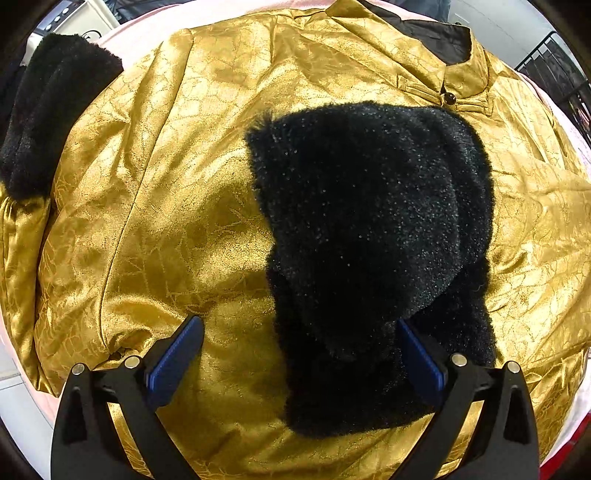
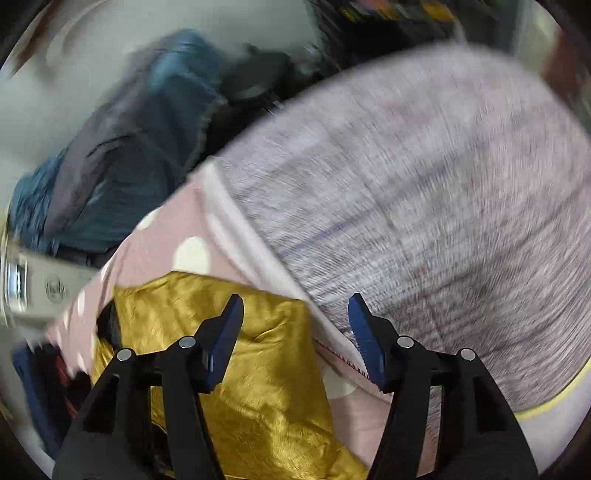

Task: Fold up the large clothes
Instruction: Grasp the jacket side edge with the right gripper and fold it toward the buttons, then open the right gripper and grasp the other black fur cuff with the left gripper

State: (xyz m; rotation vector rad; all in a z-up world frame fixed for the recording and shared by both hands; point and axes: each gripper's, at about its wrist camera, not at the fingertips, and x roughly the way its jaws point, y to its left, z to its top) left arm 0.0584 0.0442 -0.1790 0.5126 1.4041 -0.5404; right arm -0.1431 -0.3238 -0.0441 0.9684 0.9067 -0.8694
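1. The shiny gold brocade jacket with a stand collar (image 1: pixel 207 155) lies spread front-up on a pale pink bedcover (image 1: pixel 147 33) and fills most of the left wrist view. Its collar and dark button (image 1: pixel 450 98) are at the far right.

2. One black fur sleeve cuff (image 1: pixel 369 240) is already folded in and lies across the chest. The other black fur cuff (image 1: pixel 48 110) sticks out at the far left, not yet folded.

3. The left gripper (image 1: pixel 299 354) hangs just above the near end of the folded cuff. Its blue pads (image 1: pixel 173 362) are spread wide and pinch nothing.

4. The right gripper (image 2: pixel 295 339) is also spread and empty. It sits over a gold edge of the jacket (image 2: pixel 258 369) where this meets the pink polka-dot sheet (image 2: pixel 184 240) and a grey knitted cloth (image 2: pixel 424 184). This view is blurred, so which edge it is cannot be told.

5. The step in hand looks like bringing in the second sleeve. To do it well, take the far-left cuff by the gold fabric just behind the fur, since fur is thick and likely to slip from the pads.

6. Carry it low across the chest to lie beside the first cuff, not piled on it, so the bundle stays flat.

7. The satin weave looks slippery; a fast pull could drag the whole jacket. Pinning the shoulder with the other gripper should help.
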